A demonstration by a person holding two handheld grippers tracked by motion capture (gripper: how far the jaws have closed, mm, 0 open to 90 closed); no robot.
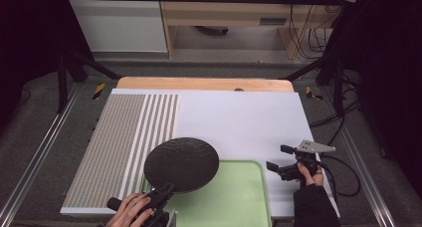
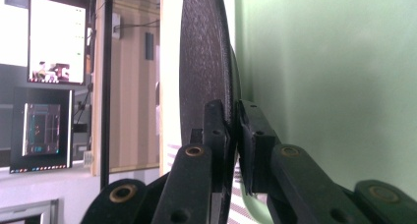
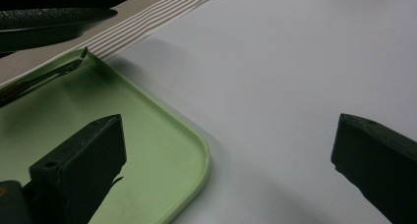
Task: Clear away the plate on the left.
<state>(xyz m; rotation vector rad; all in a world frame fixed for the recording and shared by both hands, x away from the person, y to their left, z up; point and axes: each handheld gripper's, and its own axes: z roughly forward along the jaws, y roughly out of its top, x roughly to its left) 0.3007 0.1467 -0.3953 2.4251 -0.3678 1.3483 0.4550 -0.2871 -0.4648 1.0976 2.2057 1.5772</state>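
Both tongs differ: left tongs (image 1: 166, 189) clamp black plate (image 1: 181, 164); right tongs (image 1: 279, 158) gape.

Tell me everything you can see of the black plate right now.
The black plate is round, shallow and dark, with a matte, finely pebbled surface. It is held roughly level above the near-left corner of the green tray, partly overhanging the striped mat. The left tongs are shut on its near rim, one jaw on each face. Nothing else touches it.

The plate (image 1: 181, 163) hangs over the tray's (image 1: 244, 197) left corner.
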